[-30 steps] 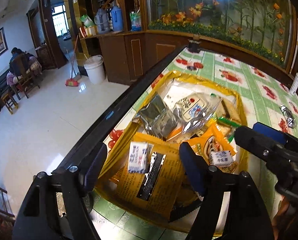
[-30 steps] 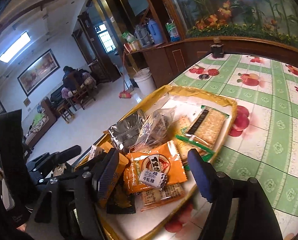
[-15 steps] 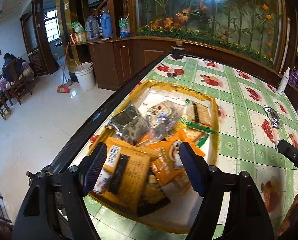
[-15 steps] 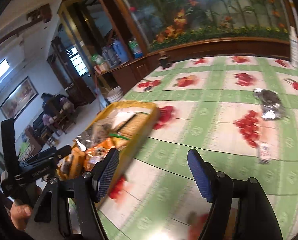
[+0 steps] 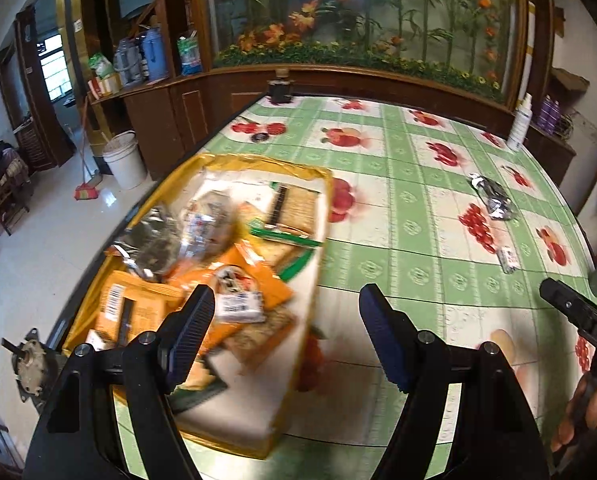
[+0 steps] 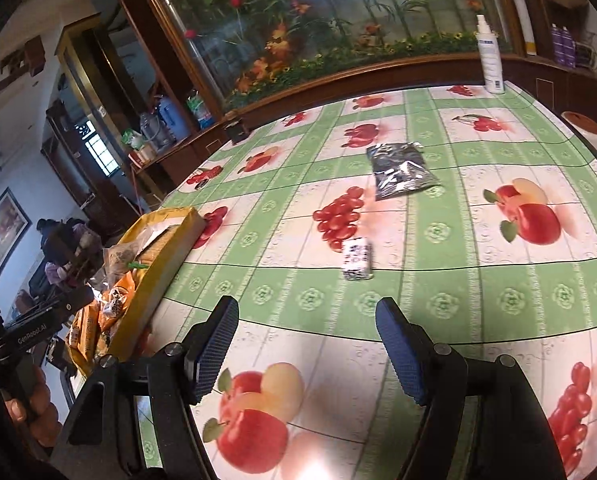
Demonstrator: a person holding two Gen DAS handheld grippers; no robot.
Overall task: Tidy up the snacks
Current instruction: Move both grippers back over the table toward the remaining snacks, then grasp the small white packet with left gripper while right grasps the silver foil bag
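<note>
A fruit-print tablecloth (image 6: 418, 288) is covering the table. A yellow tray (image 5: 318, 216) of snacks is sitting at its left edge. A silver packet (image 6: 400, 170) and small candy (image 6: 357, 260) are lying apart. Left gripper (image 5: 286, 330) and right gripper (image 6: 306, 346) are hovering open, holding nothing.

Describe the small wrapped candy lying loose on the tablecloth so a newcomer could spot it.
On the green fruit-print tablecloth, away from the yellow tray, two snacks lie loose. The small white wrapped candy lies beside the printed red grapes, nearer the right gripper than the larger silver foil packet.
</note>
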